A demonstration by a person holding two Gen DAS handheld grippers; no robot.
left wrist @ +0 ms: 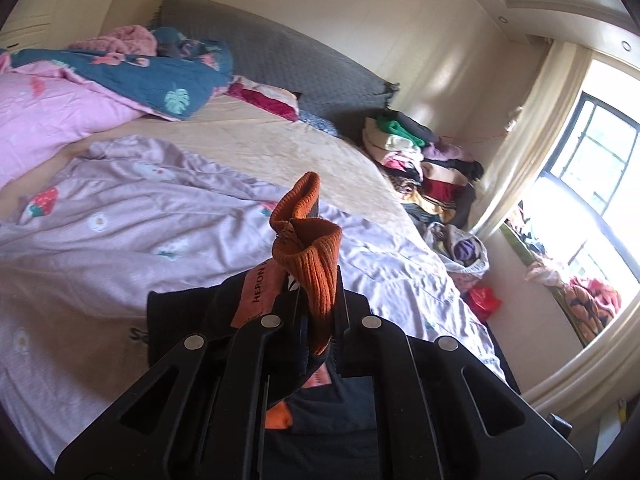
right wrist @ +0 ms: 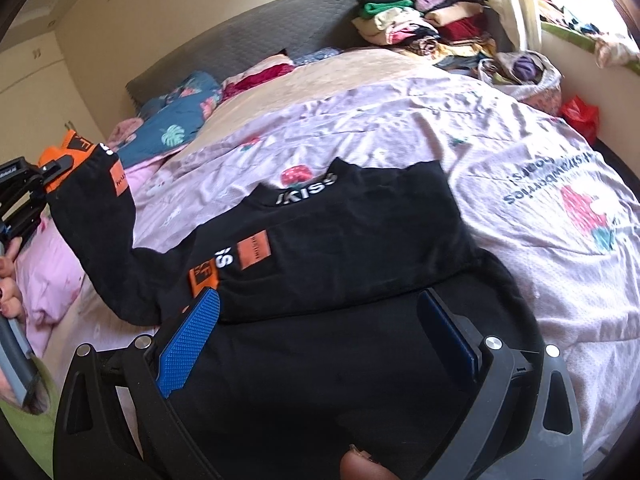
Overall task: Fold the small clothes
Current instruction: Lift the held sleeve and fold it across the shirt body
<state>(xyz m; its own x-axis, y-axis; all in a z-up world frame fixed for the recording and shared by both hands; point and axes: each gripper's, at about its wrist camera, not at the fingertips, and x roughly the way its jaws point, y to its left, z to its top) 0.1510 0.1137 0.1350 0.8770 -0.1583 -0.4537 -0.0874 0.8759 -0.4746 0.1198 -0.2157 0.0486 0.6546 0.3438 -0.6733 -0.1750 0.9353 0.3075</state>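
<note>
A small black sweatshirt point(right wrist: 340, 240) with orange patches and white lettering lies on the lilac bedsheet point(right wrist: 420, 120). My left gripper point(left wrist: 316, 292) is shut on the sleeve's orange ribbed cuff point(left wrist: 316, 248), which sticks up between the fingers. In the right wrist view that gripper point(right wrist: 52, 168) holds the sleeve point(right wrist: 100, 240) lifted at the far left. My right gripper point(right wrist: 320, 312) is open, its blue pads point(right wrist: 192, 336) spread just above the sweatshirt's lower body, holding nothing.
A pink quilt point(left wrist: 52, 104) and a blue floral blanket point(left wrist: 160, 76) lie at the bed's head by the grey headboard point(left wrist: 288, 52). Stacked folded clothes point(left wrist: 420, 160) sit beside the bed. A window point(left wrist: 592, 168) is at right.
</note>
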